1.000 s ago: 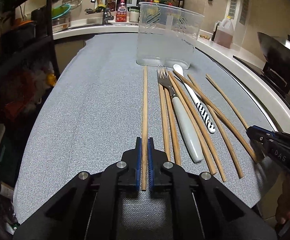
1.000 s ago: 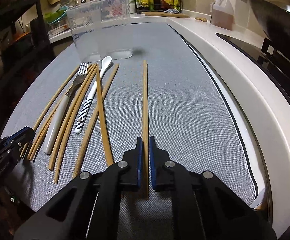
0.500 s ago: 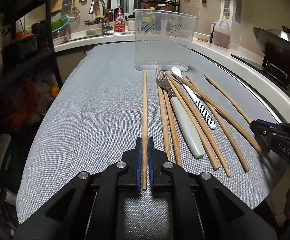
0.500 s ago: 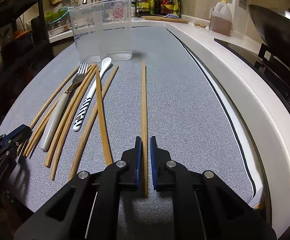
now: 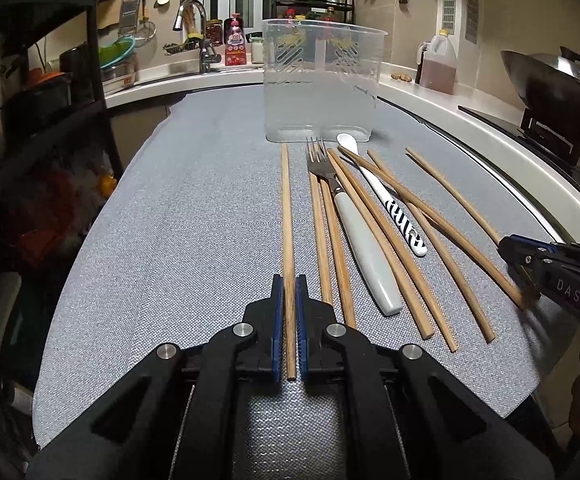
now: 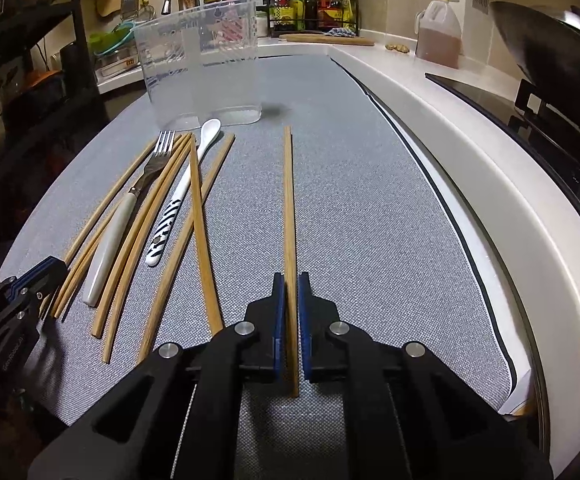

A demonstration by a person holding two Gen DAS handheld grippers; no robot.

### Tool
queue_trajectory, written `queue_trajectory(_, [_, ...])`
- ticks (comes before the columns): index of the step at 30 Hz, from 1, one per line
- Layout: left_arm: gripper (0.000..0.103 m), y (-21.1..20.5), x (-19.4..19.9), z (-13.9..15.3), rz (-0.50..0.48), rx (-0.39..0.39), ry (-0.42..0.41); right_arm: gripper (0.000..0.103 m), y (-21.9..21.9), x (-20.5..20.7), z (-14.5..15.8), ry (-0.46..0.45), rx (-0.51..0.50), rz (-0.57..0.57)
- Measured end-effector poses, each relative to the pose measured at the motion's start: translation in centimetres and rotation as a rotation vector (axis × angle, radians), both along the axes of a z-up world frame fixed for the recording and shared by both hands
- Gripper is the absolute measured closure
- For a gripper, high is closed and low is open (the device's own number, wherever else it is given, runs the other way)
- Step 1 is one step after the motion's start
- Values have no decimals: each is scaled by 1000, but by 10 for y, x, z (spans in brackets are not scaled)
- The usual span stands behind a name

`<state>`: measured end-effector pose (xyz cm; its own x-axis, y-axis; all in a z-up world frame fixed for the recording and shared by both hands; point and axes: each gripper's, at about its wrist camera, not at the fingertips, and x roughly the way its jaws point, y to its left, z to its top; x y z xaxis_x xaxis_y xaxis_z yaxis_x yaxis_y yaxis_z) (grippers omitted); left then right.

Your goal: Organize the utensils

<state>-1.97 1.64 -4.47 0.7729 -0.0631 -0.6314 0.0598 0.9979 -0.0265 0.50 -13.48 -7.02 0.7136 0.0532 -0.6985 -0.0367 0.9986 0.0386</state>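
Observation:
My left gripper [image 5: 289,280] is shut on a wooden chopstick [image 5: 287,216] that points toward the clear plastic container [image 5: 321,84]. My right gripper [image 6: 289,278] is shut on another chopstick [image 6: 288,200], also pointing forward. Between them, on the grey mat [image 5: 194,208], lie several more chopsticks [image 5: 373,232], a fork with a white handle [image 5: 353,236] and a white spoon with a striped handle [image 5: 389,204]. The right gripper also shows at the right edge of the left wrist view [image 5: 507,245]. The left gripper also shows at the left edge of the right wrist view [image 6: 56,266].
A white counter edge [image 6: 469,128] runs along the right of the mat, with a stove and a dark wok [image 5: 549,88] beyond it. A sink and bottles stand at the back. A dark shelf rack [image 5: 50,100] stands to the left.
Both grippers have tilted up with their chopsticks still held; the views now look more level across the mat. The loose utensils have not moved.

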Motion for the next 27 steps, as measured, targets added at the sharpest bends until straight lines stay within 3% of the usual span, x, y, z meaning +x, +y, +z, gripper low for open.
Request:
queue_trajectory(16, [97, 0, 1, 0, 5, -5, -5, 96, 3, -2, -1, -14, -47, 8])
queue_trajectory(27, [97, -5, 0, 1, -1, 11, -10, 97, 0, 1, 0, -7, -24, 13])
